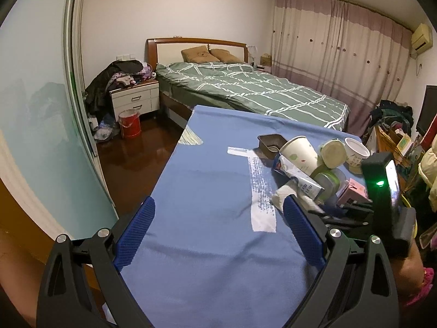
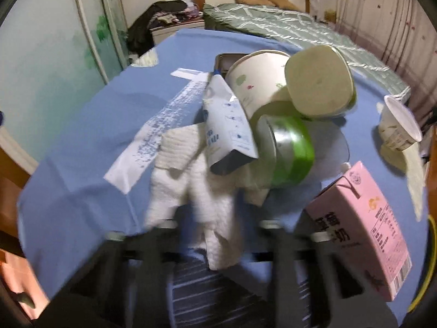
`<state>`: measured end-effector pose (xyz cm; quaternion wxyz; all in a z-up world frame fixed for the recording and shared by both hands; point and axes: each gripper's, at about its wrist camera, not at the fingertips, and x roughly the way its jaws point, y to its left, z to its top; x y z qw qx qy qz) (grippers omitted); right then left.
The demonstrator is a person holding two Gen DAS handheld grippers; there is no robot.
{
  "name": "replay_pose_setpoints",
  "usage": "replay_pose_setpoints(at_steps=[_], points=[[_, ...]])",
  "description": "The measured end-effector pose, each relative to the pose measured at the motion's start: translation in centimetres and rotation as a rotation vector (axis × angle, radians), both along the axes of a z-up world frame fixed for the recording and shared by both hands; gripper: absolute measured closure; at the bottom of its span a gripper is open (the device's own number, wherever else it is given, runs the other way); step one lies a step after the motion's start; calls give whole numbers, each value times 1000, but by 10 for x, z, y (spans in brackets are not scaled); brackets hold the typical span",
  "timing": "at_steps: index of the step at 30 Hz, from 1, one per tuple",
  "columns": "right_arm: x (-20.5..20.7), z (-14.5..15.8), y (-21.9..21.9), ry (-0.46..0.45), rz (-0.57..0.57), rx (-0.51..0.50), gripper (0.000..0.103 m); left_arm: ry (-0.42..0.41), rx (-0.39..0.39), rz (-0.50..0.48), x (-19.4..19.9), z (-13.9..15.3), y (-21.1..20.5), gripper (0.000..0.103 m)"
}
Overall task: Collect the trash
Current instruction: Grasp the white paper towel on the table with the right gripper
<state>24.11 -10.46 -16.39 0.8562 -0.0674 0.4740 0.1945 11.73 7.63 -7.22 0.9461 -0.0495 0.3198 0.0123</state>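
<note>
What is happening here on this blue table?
A person with a claw in each hand is collecting trash. The right claw is at a white paper towel beside the heap of cups and cartons; blur hides its grip. The left claw hangs open over the blue cloth, holding nothing.

Left claw (image 1: 218,218) with black plastic arms, blue ribbed finger pads (image 1: 135,235), round silver screws at the joints, bare skin at the frame edges, right claw (image 2: 215,235) black and blurred.
</note>
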Motion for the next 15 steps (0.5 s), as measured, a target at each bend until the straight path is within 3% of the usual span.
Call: replay_pose_setpoints(at_steps=[5,15], points=[[-11,20,-15,14,42,66,99,7,0,-3,3,-2,-1,10],[-58,92,-55,-123,60,185,99,2,3,-3,4,-4,-4,10]])
